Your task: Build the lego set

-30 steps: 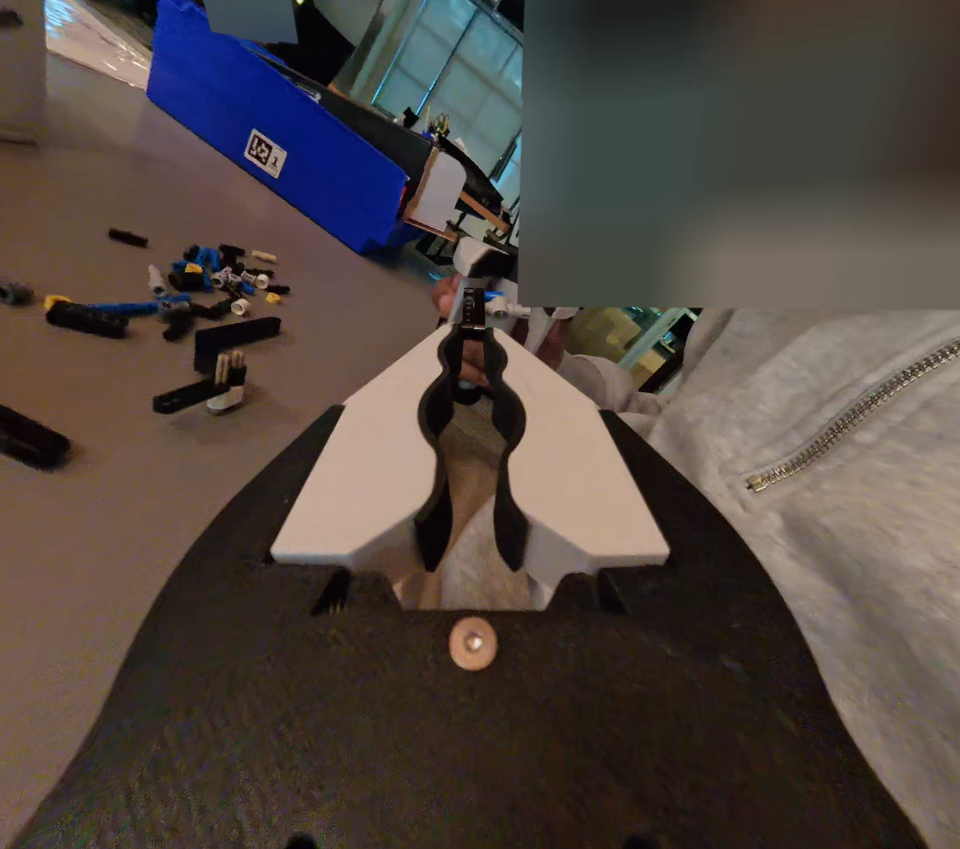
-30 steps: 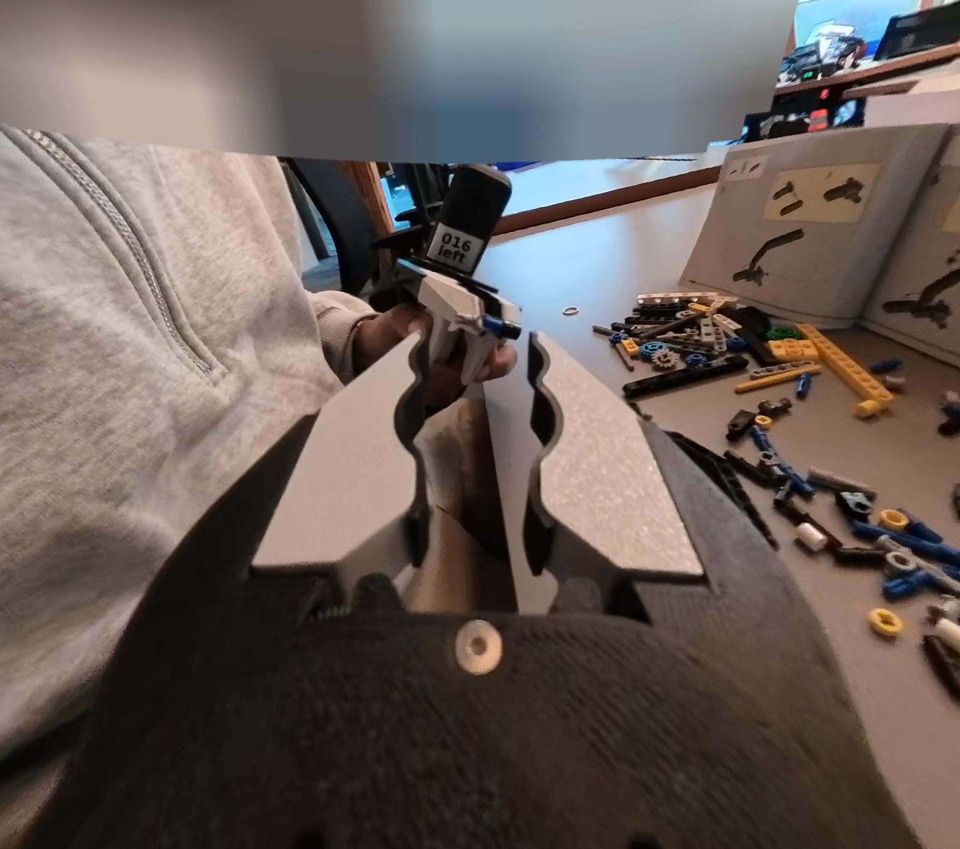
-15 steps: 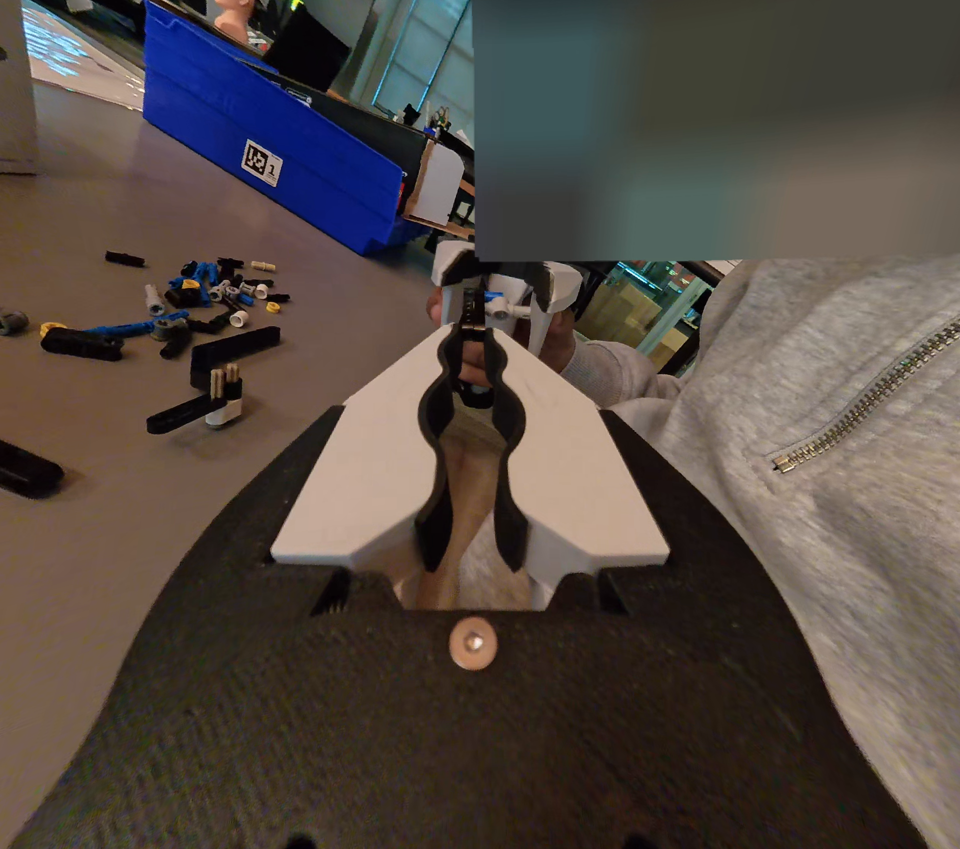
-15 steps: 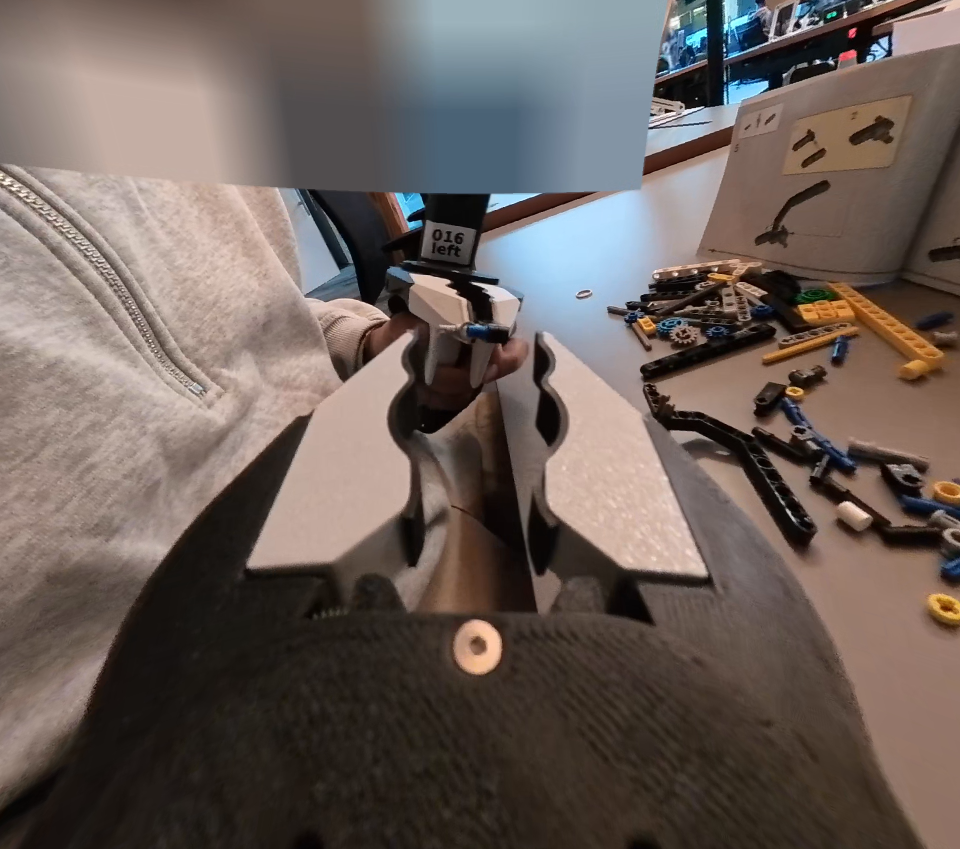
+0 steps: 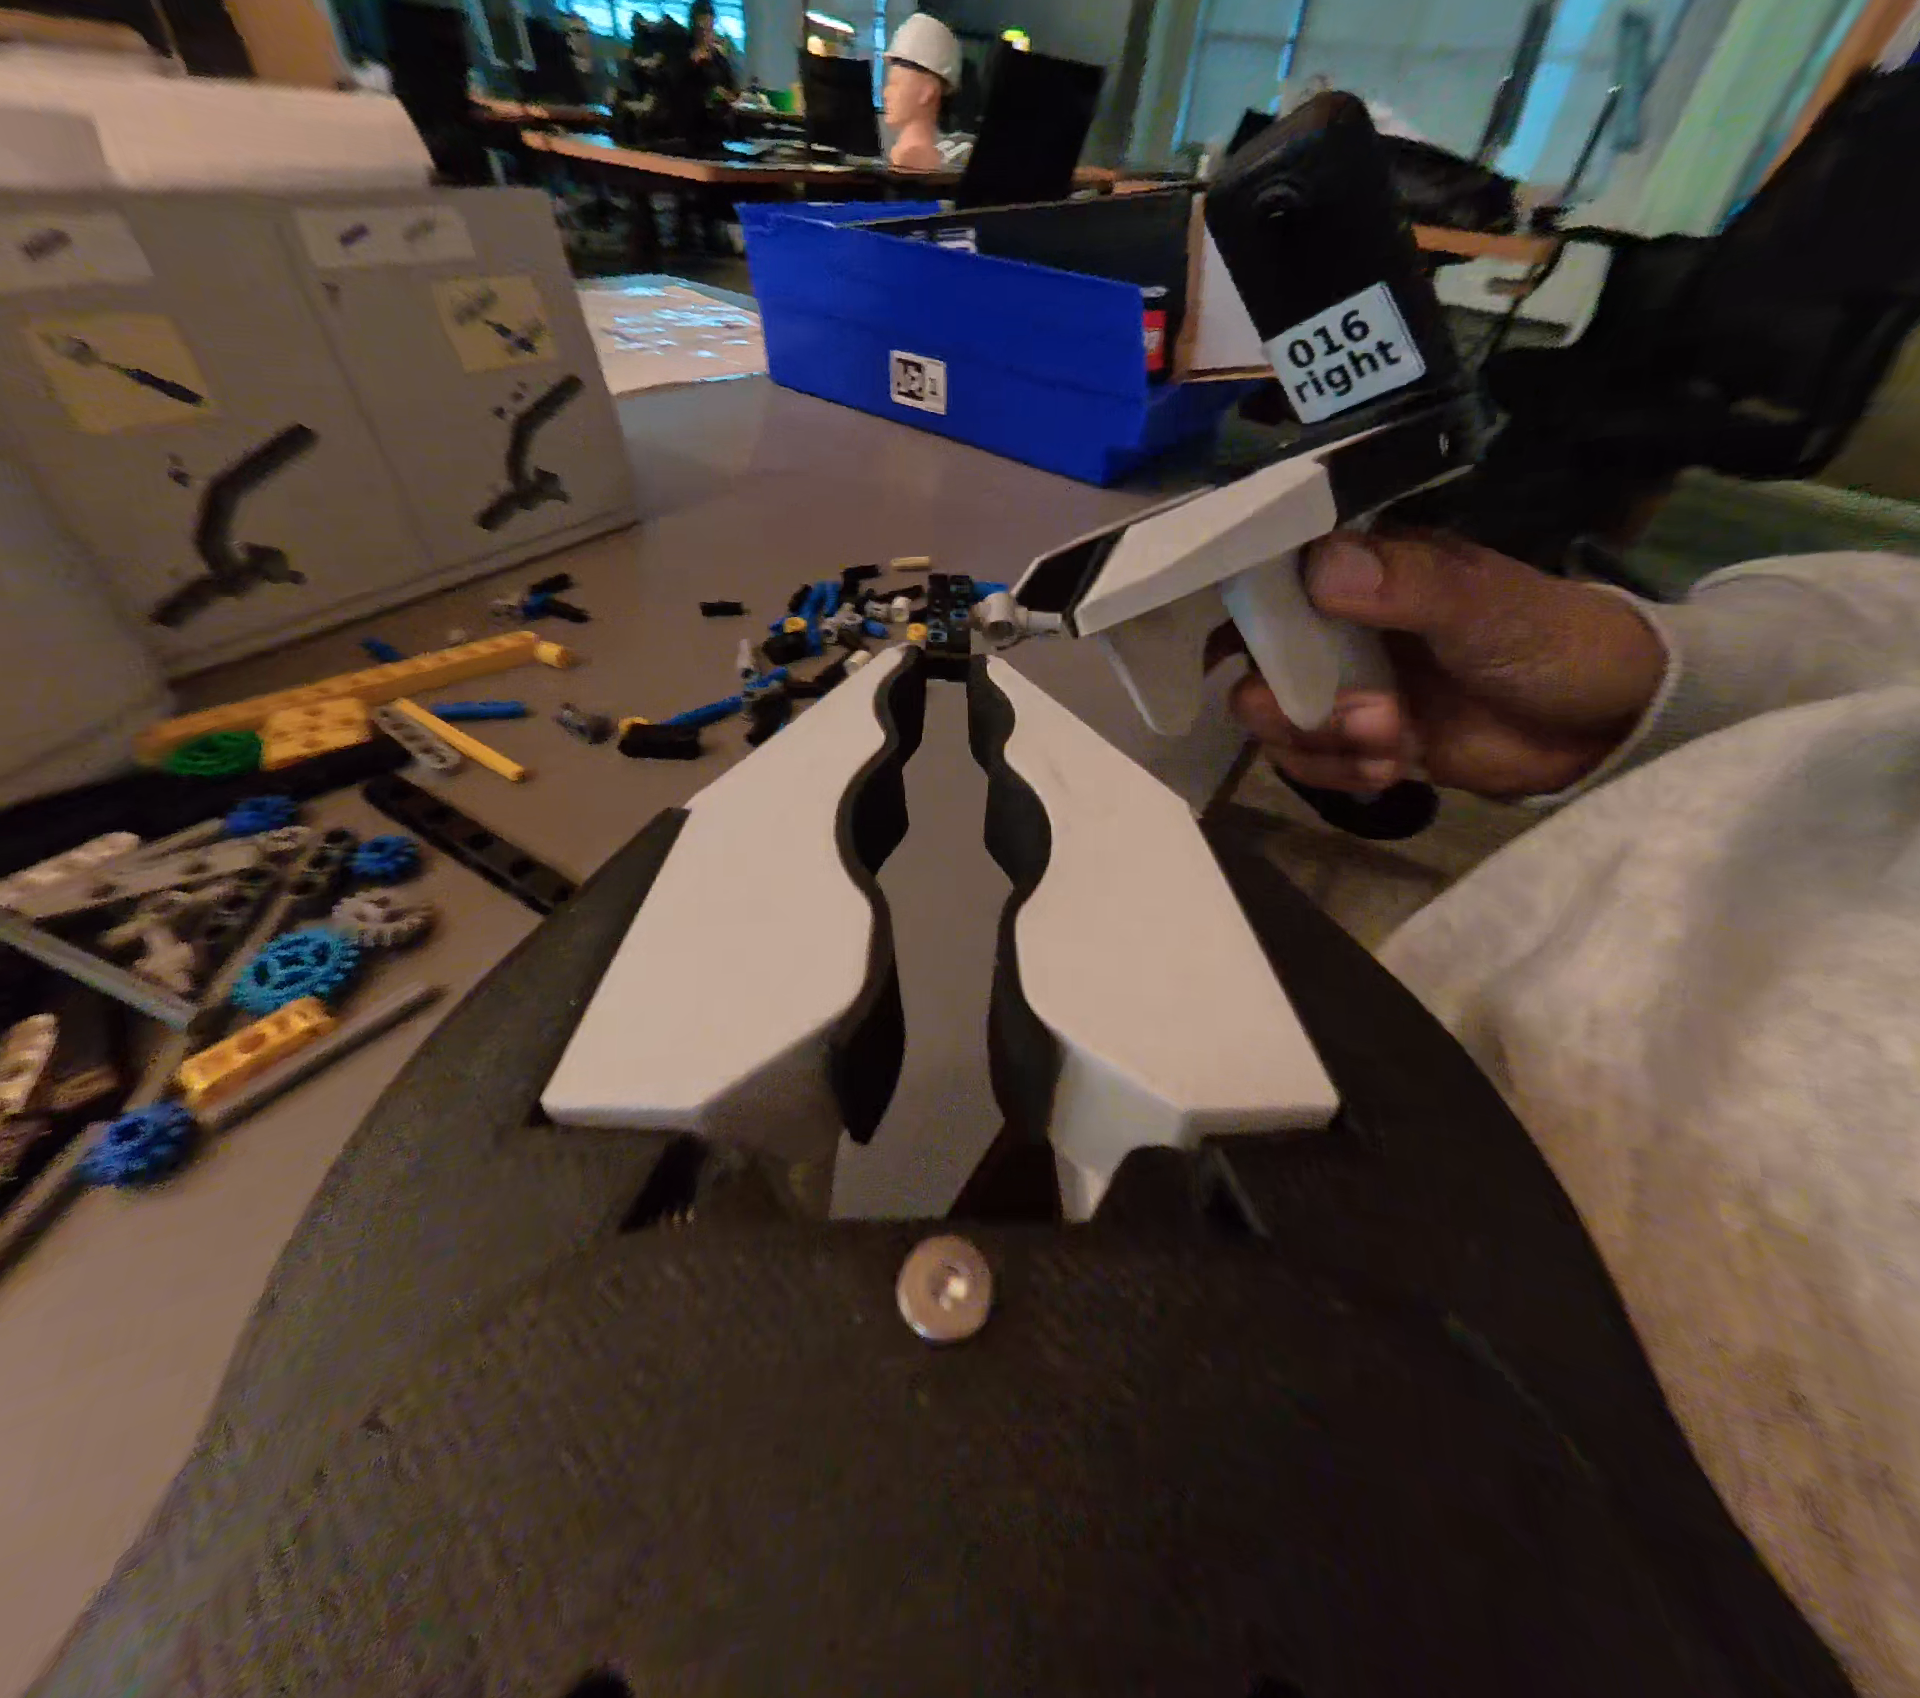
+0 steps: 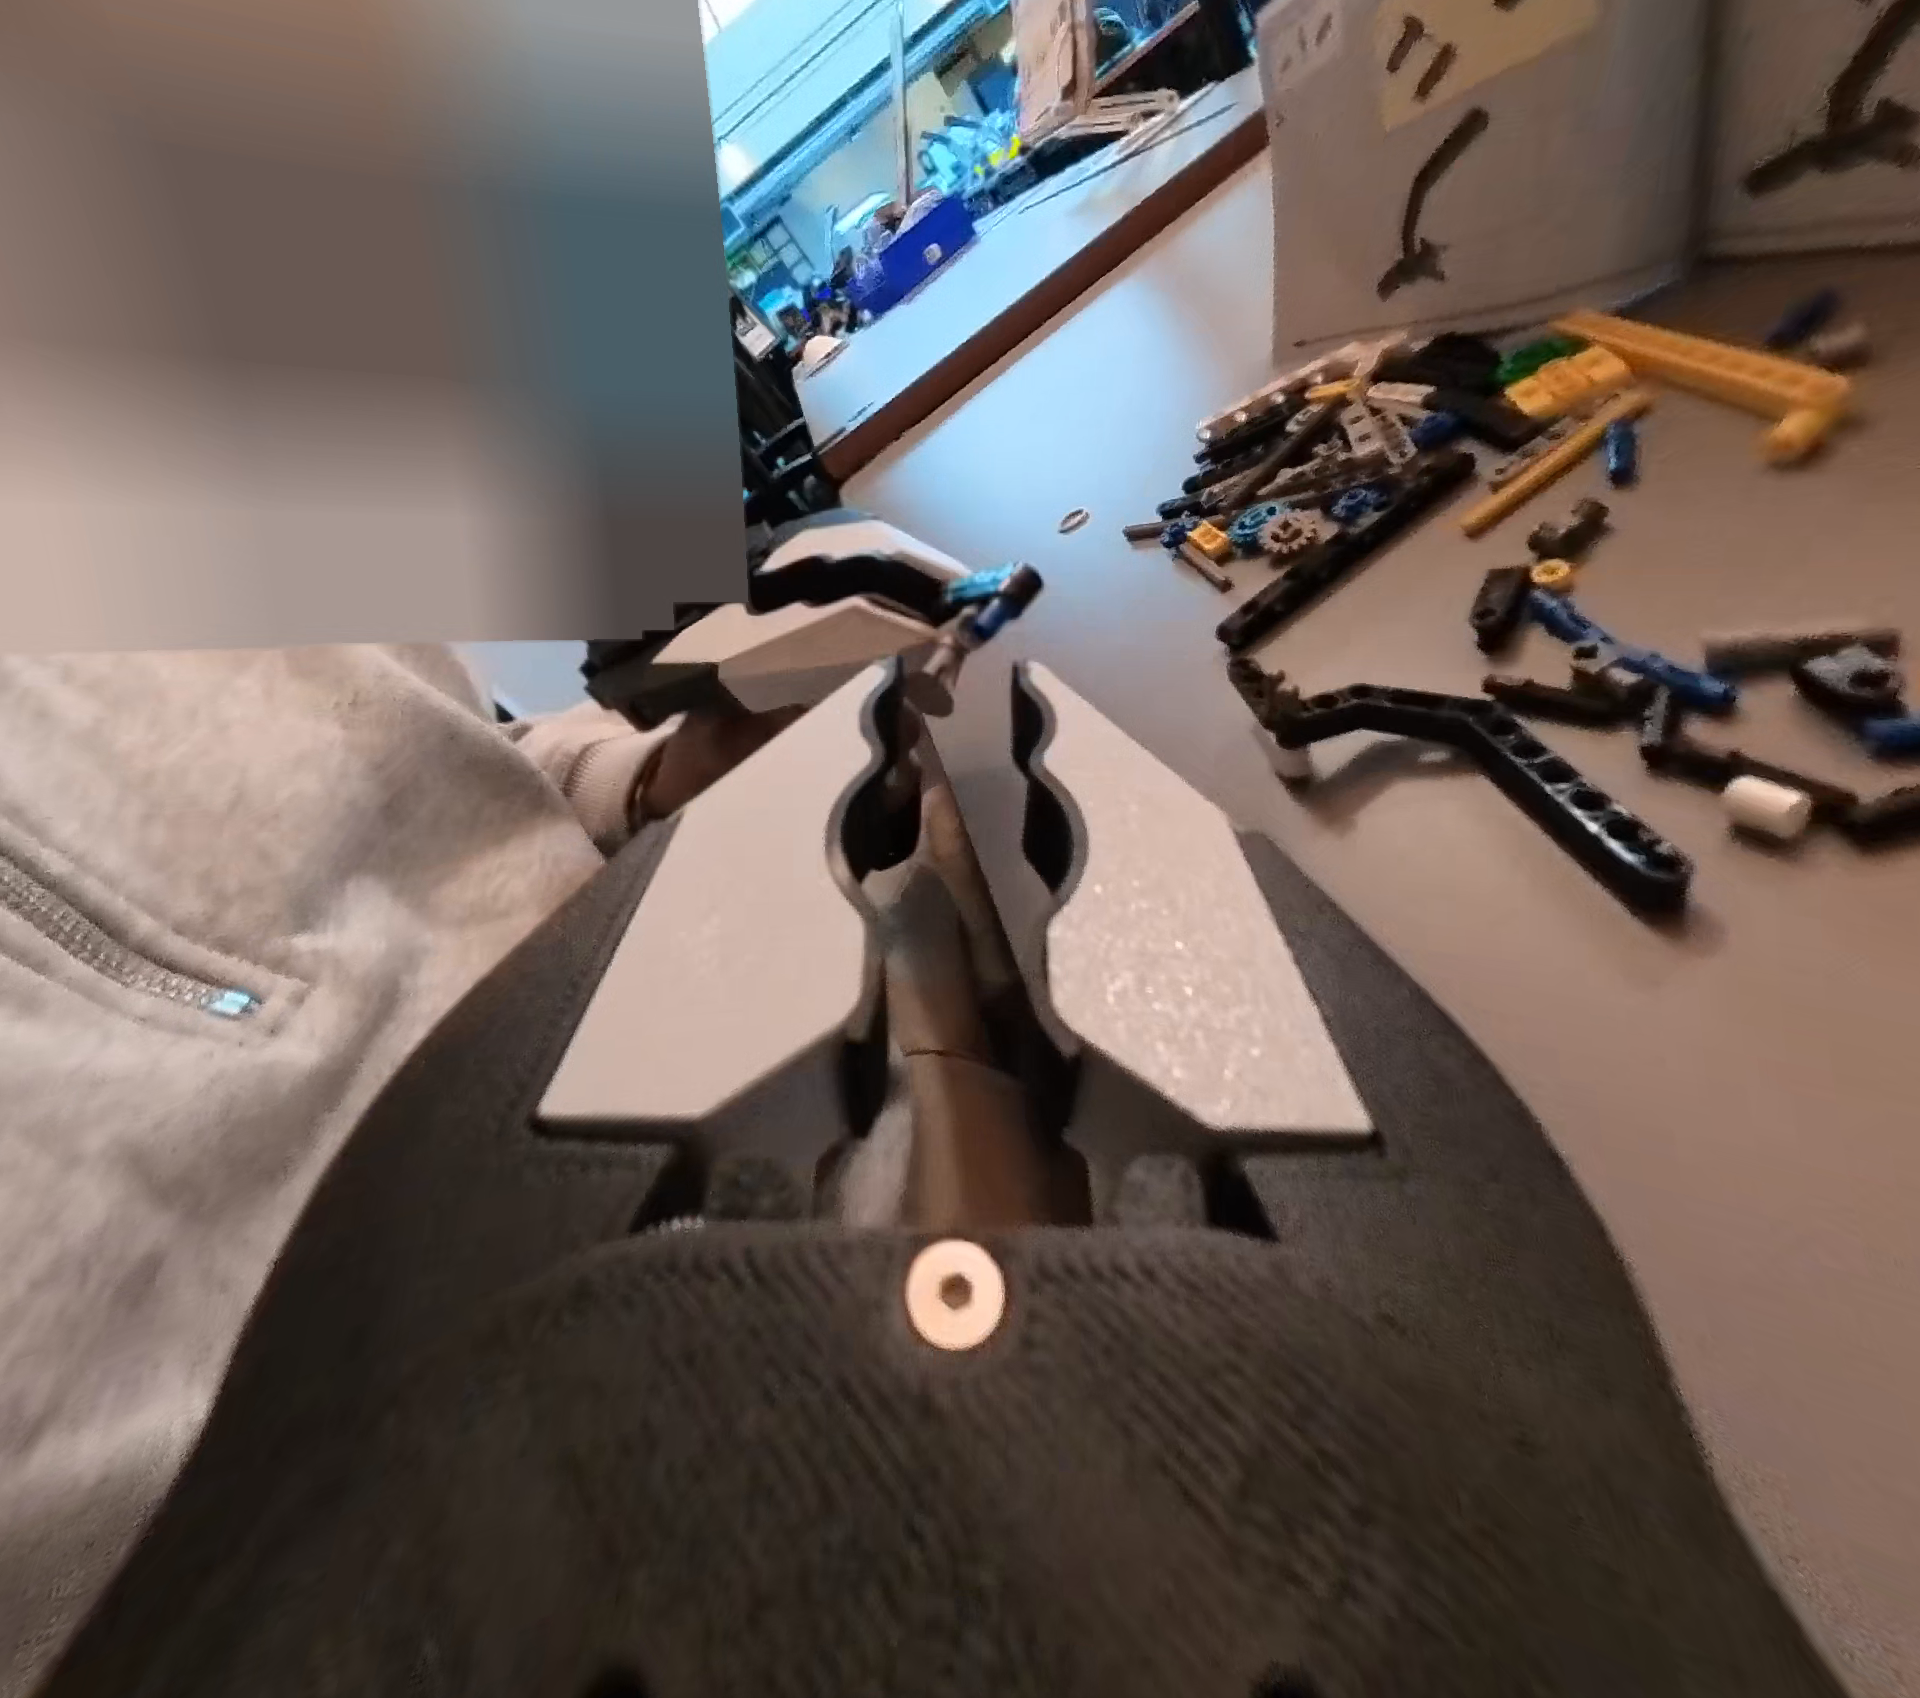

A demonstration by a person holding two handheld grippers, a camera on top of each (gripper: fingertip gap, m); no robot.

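My left gripper [image 5: 945, 656] is shut on a small black piece with blue pins [image 5: 948, 609], held above the table. A grey pin [image 5: 995, 609] sticks out of that piece to the right. My right gripper [image 5: 1039, 601] comes in from the right, tips at the pin's end. In the right wrist view my right gripper [image 6: 961, 672] stands slightly open, with the grey pin [image 6: 940, 674] just beside its left fingertip. The left gripper [image 6: 914, 609] there holds the blue and black piece [image 6: 997, 599]. Whether the right fingers touch the pin is unclear.
Loose beams, gears and pins lie on the grey table [image 5: 727, 453], with a yellow beam [image 5: 416, 672] and a black bent beam [image 6: 1455, 734]. An open instruction booklet [image 5: 312, 401] stands behind them. A blue bin [image 5: 956, 339] stands at the back. A grey sleeve [image 5: 1662, 1025] fills the right. Less than 4 cm separates the two grippers' tips.
Both grippers have swung round toward the table and now meet at an angle instead of head-on. The pin's end has come to the right gripper's tips. The left grip is unchanged.
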